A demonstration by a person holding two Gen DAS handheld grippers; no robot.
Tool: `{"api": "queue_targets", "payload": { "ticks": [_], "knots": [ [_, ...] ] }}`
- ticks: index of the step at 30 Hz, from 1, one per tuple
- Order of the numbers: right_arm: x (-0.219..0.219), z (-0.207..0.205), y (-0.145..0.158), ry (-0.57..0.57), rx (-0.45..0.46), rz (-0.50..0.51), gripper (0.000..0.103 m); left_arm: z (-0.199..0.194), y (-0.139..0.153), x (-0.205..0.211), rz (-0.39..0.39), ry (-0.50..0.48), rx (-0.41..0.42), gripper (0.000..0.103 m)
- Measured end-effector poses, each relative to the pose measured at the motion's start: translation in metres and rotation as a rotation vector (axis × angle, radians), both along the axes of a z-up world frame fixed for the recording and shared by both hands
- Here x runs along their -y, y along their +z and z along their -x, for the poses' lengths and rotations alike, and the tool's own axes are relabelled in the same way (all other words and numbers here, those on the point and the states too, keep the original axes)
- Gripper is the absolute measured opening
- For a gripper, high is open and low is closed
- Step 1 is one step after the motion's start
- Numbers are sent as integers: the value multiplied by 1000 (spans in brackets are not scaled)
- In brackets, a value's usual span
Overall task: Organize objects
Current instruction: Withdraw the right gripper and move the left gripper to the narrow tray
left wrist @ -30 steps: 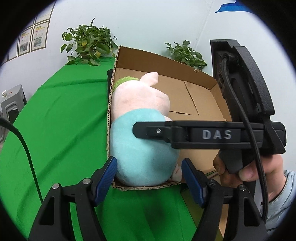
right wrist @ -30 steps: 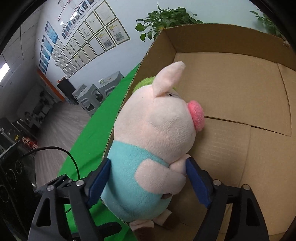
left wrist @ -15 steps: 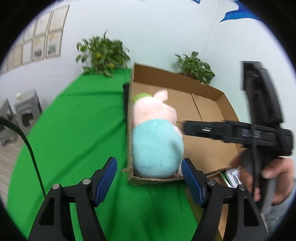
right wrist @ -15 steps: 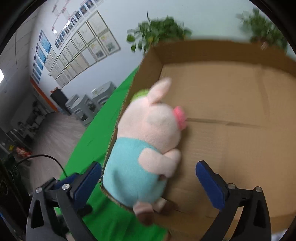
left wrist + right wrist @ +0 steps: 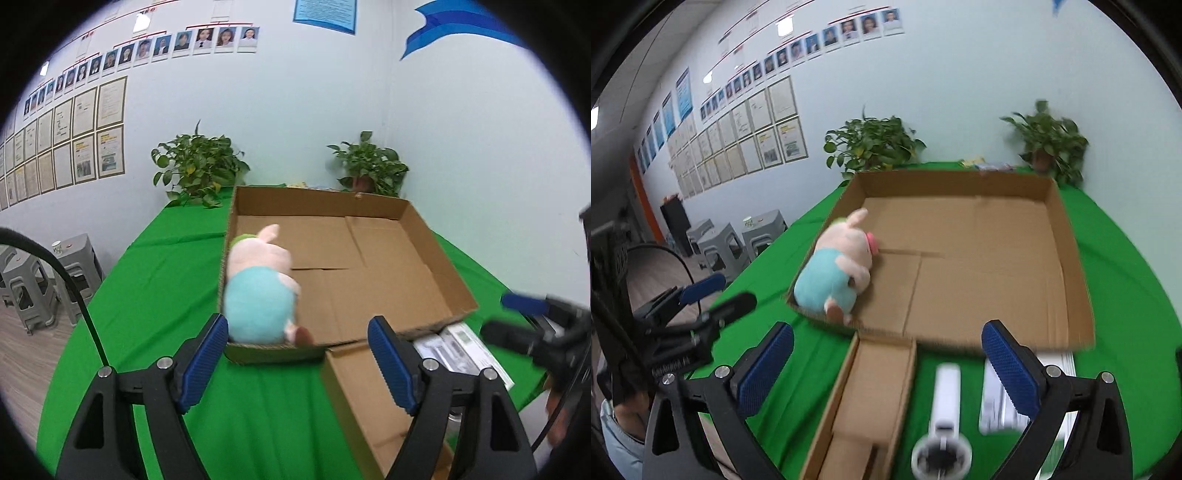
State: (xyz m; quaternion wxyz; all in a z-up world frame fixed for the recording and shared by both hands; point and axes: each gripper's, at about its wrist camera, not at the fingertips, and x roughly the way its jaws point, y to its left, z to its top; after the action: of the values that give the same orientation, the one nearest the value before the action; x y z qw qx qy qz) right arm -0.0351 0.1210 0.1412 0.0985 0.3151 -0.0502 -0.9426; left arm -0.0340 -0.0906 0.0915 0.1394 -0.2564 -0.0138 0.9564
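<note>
A plush pig (image 5: 258, 291) in a light blue shirt lies in the near left corner of a large open cardboard box (image 5: 373, 206) on the green table. It also shows in the right wrist view (image 5: 838, 269), inside the same box (image 5: 1067, 254). My left gripper (image 5: 299, 354) is open and empty, in front of the box's near wall. My right gripper (image 5: 886, 369) is open and empty, held back from the box above a small cardboard box (image 5: 871, 391), a white bottle (image 5: 943, 417) and a white packet (image 5: 993, 402).
The small cardboard box (image 5: 365, 398) and white packets (image 5: 458, 347) lie at the near right. Two potted plants (image 5: 199, 170) (image 5: 369, 170) stand at the table's far edge by the wall. Grey stools (image 5: 33, 280) stand on the floor to the left.
My right gripper let go of the plush pig, opened wide and pulled back out of the box. My left gripper also drew back. The pig stays in the box's corner.
</note>
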Motion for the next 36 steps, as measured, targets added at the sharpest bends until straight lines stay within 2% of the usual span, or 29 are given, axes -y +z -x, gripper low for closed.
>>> {"api": "queue_targets", "payload": {
  "ticks": [4,8,11,12,13,14,15,16,17,20,21,22,23,24,26,28,33,36],
  "knots": [
    [-14,-39,-20,-11,56,22,103,-24,4,-15,10,-13,-11,78],
    [-13,-66,-35,-23,50,7,102,-41,9,-26,14,-17,-27,78],
    [-12,-81,-35,-31,3,-9,99,-49,8,-29,7,-5,-30,78],
    [-12,-87,-34,-30,-11,-12,91,-50,6,-29,0,-5,-23,75],
    [-12,-88,-34,-27,-15,-12,73,-50,4,-30,-5,-5,-17,59],
    [-12,-92,-33,-30,-19,-20,60,-50,0,-31,-3,-10,-6,42],
    [-12,-94,-32,-39,-23,-37,34,-49,-2,-34,9,-15,5,2],
    [-10,-96,-33,-50,-29,-65,17,-49,-5,-35,18,-9,10,3],
    [-9,-98,-33,-58,-35,-87,17,-48,-8,-35,18,-5,10,3],
    [-7,-101,-31,-49,-43,-94,19,-49,-8,-37,17,-7,-23,3],
    [-7,-99,-31,-58,-43,-100,35,-49,-7,-38,25,5,-36,16],
    [-10,-99,-30,-73,-42,-105,53,-48,-7,-38,35,21,-43,53],
    [-12,-98,-30,-84,-45,-98,92,-47,-7,-37,31,28,-46,74],
    [-16,-98,-29,-88,-56,-81,102,-47,-7,-35,17,31,-55,93],
    [-21,-96,-27,-100,-63,-61,102,-43,-10,-30,-14,25,-48,93],
    [-25,-90,-28,-103,-47,-61,102,-36,-14,-28,-16,31,-6,93],
    [-34,-81,-38,-96,-25,-76,102,-24,-24,-30,-5,9,30,93],
    [-41,-77,-44,-40,-8,-25,102,-18,-30,-32,-19,-18,56,93]
  ]
}}
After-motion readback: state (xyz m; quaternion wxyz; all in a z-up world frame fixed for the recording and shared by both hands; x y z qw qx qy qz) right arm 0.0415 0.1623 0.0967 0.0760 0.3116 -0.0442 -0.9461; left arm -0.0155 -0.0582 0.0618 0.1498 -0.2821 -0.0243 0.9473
